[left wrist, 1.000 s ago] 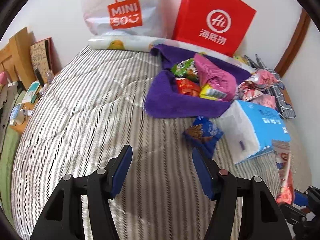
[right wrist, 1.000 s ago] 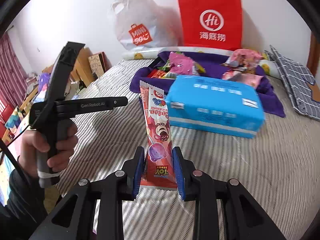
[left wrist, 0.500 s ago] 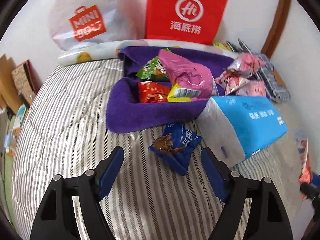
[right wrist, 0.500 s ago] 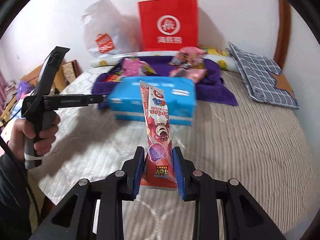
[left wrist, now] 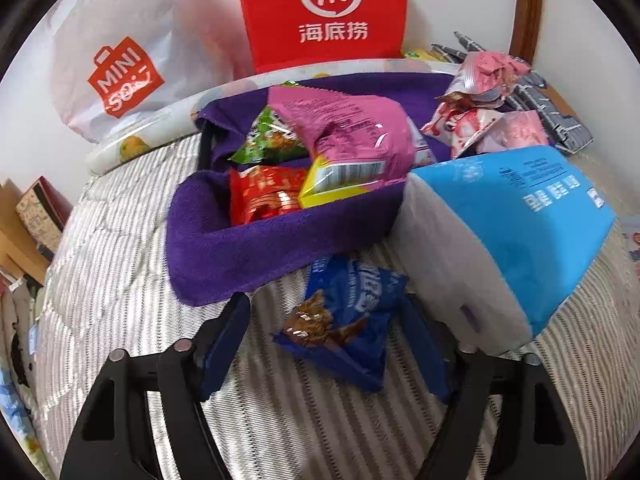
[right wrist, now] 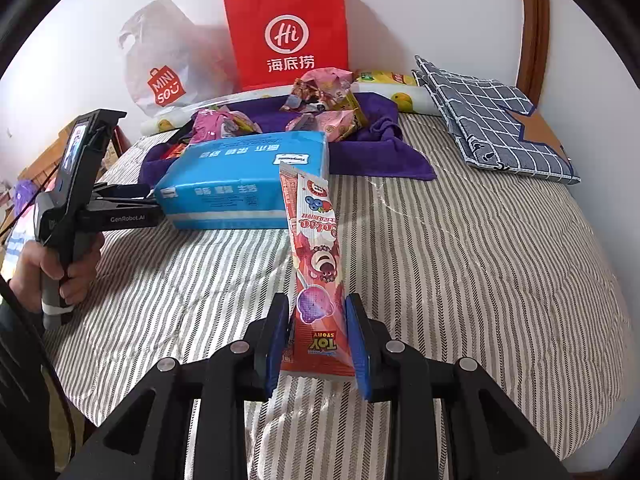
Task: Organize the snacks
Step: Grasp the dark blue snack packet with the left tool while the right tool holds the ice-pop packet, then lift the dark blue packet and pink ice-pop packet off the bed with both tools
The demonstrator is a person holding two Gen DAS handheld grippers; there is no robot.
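My left gripper (left wrist: 326,332) is open, its fingers on either side of a blue snack packet (left wrist: 348,320) lying on the striped bed, not closed on it. Behind it a purple cloth bin (left wrist: 248,240) holds red, green, pink and yellow snack bags. My right gripper (right wrist: 318,336) is shut on a long red Toy Story snack stick (right wrist: 316,256) and holds it upright above the bed. The left gripper body (right wrist: 76,184) shows at the left of the right wrist view.
A blue tissue pack (left wrist: 512,232) lies right of the blue packet, touching the bin. Pink snack bags (left wrist: 480,112) sit behind it. A red paper bag (left wrist: 324,12) and a white Miniso bag (left wrist: 120,68) stand at the wall. A checked cloth (right wrist: 492,120) lies at far right.
My left gripper has moved forward and right until its open fingers straddle the blue packet. My right gripper has swung right, still holding the snack stick.
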